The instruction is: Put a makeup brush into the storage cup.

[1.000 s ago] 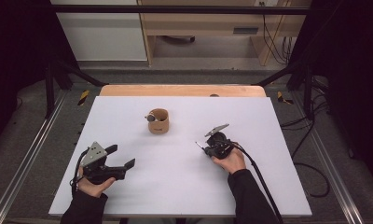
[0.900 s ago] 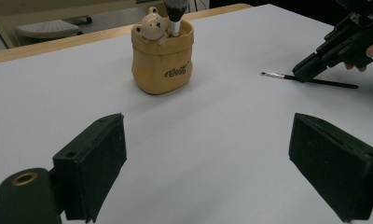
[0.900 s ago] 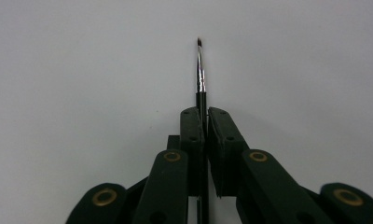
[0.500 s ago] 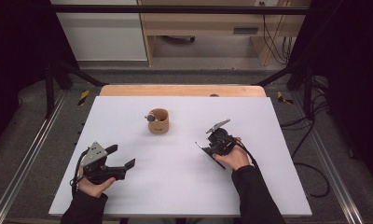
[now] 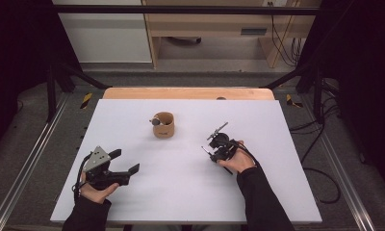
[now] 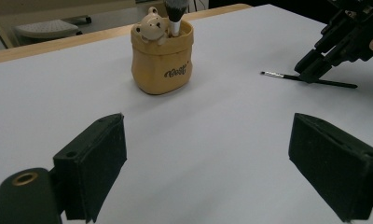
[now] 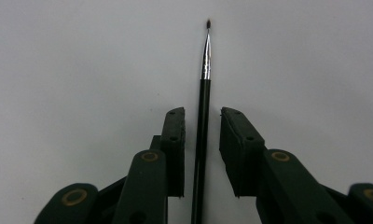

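Between my right gripper's (image 7: pixel 202 140) pads lies the thin brush (image 7: pixel 202 130), flat on the table — jaws just eased closer, not yet pinching. My left gripper (image 6: pixel 208 163) waits wide apart; the grab remains undone.

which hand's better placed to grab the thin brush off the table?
Right. The right tongs already straddle the thin brush, jaws just closing but pads not yet touching it. The left tongs gape open over bare table, well away from the brush.
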Demonstrator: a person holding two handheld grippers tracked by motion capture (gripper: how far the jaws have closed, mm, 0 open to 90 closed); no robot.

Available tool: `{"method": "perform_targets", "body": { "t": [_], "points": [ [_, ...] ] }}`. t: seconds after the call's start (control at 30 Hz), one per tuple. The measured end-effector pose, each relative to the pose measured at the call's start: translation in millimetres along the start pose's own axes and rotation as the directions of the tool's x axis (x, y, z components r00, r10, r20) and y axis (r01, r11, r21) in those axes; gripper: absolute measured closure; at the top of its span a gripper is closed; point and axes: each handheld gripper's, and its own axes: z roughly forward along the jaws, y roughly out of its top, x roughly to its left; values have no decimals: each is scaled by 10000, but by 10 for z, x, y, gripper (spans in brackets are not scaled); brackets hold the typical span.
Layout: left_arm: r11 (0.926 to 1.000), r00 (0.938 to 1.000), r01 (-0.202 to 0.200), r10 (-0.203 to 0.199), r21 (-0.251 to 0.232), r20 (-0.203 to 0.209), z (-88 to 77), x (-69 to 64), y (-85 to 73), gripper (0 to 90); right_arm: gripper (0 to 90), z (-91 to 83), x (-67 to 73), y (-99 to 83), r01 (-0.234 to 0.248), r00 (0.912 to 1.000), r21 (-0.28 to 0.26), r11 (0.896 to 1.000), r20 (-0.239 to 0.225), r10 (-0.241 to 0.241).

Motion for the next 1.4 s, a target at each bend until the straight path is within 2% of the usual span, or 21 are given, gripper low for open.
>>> {"method": "perform_targets", "body": {
  "t": [0.23, 0.3, 0.4, 0.5, 0.57, 0.77, 0.9, 1.07, 1.1, 1.23, 1.4],
  "points": [
    [10000, 10000, -13, 13, 25, -10, 4, -2, -1, 103, 796, 8, 1, -3, 38, 10000, 282, 9996, -3, -38],
    [10000, 10000, -22, 22, 29, 1, 5, -6, 0, 103, 819, 6, 12, 2, -174, 9998, 377, 9991, -68, 177],
    [10000, 10000, -25, 25, 28, 2, 5, -6, 0, 104, 845, 10, 1, 5, -110, 9999, 400, 9991, -91, 114],
    [10000, 10000, -22, 22, 34, 0, 5, -6, -1, 104, 854, 7, 21, 4, -260, 9996, 436, 9987, -44, 262],
    [10000, 10000, -20, 20, 27, 8, 5, -8, 0, 104, 855, 9, 19, 1, -135, 9999, 379, 9992, -3, 135],
    [10000, 10000, -11, 11, 14, -12, 3, -4, 0, 104, 857, 3, 34, -9, -262, 9996, 311, 9992, 68, 260],
    [10000, 10000, -9, 9, 2, -7, -1, -4, 2, 104, 857, -35, 43, -3, -60, 10000, 43, 10000, -47, 60],
    [10000, 10000, 49, -49, 9, 3, 0, -10, 3, 104, 858, -153, 82, -5, -167, 9996, -348, 9993, -255, 158],
    [10000, 10000, 8, -8, 6, 1, 0, -9, 4, 104, 858, -177, 75, -12, -52, 9997, -483, 9988, -223, 41],
    [10000, 10000, 35, -35, -24, 29, 0, -15, 7, 104, 857, -293, 84, -28, -268, 9987, -949, 9951, -448, 226],
    [10000, 10000, 21, -21, -65, 40, -5, -23, 13, 103, 857, -399, 109, -54, -200, 9981, -1373, 9903, -612, 117]
  ]
}}
